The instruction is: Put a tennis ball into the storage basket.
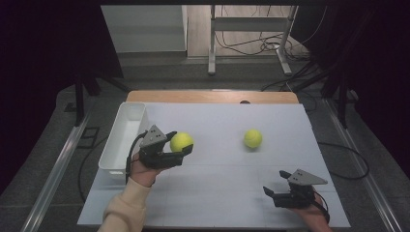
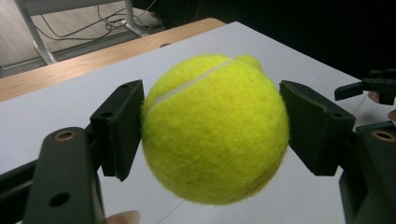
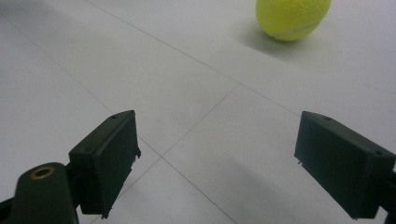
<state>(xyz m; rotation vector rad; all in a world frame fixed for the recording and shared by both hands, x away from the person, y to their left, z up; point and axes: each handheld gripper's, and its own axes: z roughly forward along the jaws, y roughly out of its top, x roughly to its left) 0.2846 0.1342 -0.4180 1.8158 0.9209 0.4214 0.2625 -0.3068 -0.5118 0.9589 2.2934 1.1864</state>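
Note:
My left gripper (image 1: 180,142) is shut on a yellow tennis ball (image 1: 181,142), held just right of the white bin (image 1: 121,137). In the left gripper view both black pads (image 2: 122,126) press the sides of that ball (image 2: 215,128), which hangs above the white table. A second tennis ball (image 1: 253,138) lies free on the table at centre right; the right gripper view has it (image 3: 292,17) at the top edge. My right gripper (image 1: 275,183) rests near the front right of the table, its jaws wide open (image 3: 217,163) over bare surface.
The long white bin stands along the table's left edge. A wooden strip (image 1: 212,96) runs along the far edge. Beyond it are a metal stand (image 1: 249,38) and cables on the floor. Dark surroundings flank both sides.

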